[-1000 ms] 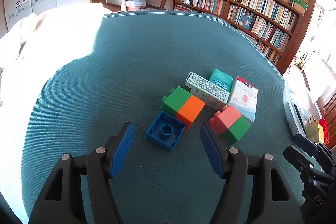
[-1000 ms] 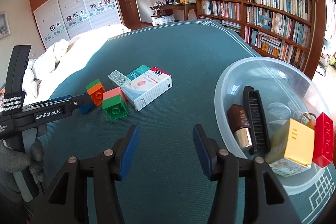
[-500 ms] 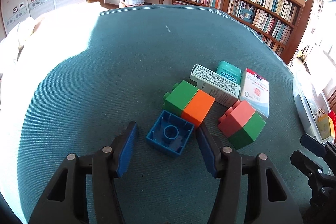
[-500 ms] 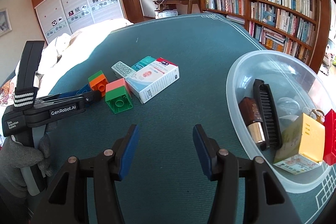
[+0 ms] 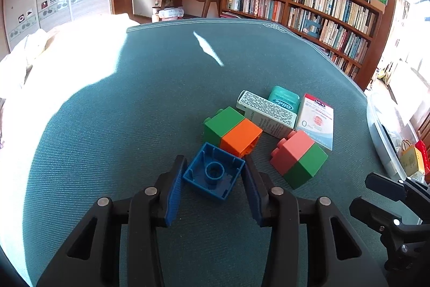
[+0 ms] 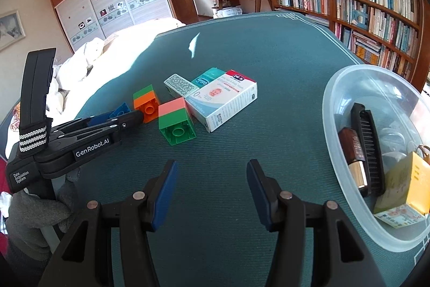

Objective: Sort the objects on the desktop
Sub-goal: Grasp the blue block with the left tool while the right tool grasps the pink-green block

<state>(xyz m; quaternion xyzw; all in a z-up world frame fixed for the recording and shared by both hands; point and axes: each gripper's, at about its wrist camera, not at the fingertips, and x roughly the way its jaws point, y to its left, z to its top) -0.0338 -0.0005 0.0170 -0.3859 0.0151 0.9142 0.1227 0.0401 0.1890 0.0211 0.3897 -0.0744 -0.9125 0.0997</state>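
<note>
The left gripper (image 5: 213, 180) is low on the table (image 5: 134, 112), and the blue block (image 5: 213, 174) sits right between its two fingers. The block lies upside down, so its hollow side with the round tube faces up. It is turned a little, like a diamond, so its corners point at the blue pads and not its flat sides. The left pad looks to be touching a corner; I cannot tell if the right pad touches yet. The jaws have a narrow gap, about as wide as the block, and I do not think they hold it tight yet.

Just past the blue block, touching or almost touching it, is the green and orange block (image 5: 232, 129). To the right, a bit apart, lies the pink and green block (image 5: 298, 158). Farther back are the speckled box (image 5: 266, 113), the teal case (image 5: 285, 100) and the white baby box (image 5: 317, 123), all packed close together.

The right gripper (image 6: 212, 192) waits with jaws wide and nothing in them. The clear bowl (image 6: 333, 109) is at the table's right edge, close to it, and already has things inside. The blue block is much nearer the left gripper, so that one should pick it up.
</note>
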